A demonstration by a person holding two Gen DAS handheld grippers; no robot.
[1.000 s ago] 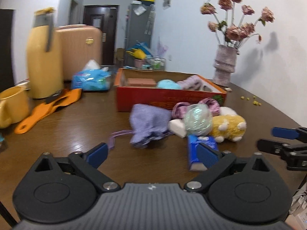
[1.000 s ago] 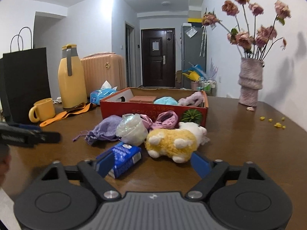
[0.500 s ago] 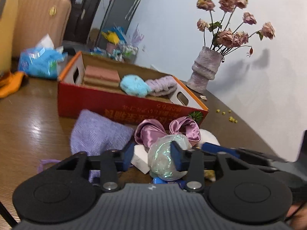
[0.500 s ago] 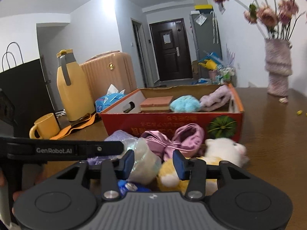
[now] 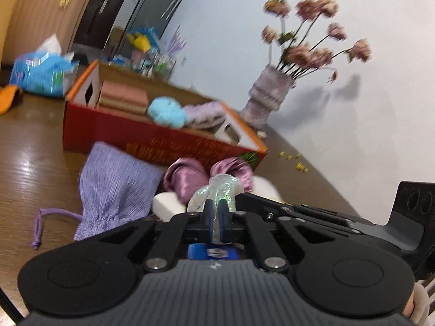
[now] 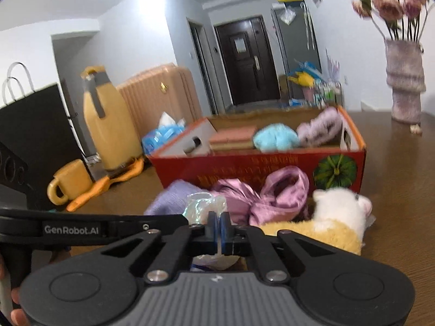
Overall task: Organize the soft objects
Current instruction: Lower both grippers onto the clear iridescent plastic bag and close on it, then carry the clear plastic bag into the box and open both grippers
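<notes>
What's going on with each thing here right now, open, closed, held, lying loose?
Left tongs: shut on the iridescent bag.
Right tongs: shut on the same bag.
Red box: open-topped, soft items inside.
Purple pouch: lying loose on the table.
Plush toy: lying loose.

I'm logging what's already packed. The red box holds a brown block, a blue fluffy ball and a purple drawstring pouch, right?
Not quite. The red box holds the brown block and the blue fluffy ball, but the third thing is a pale purple fuzzy piece. The purple drawstring pouch lies on the table in front of the box, as the left wrist view shows.
</notes>
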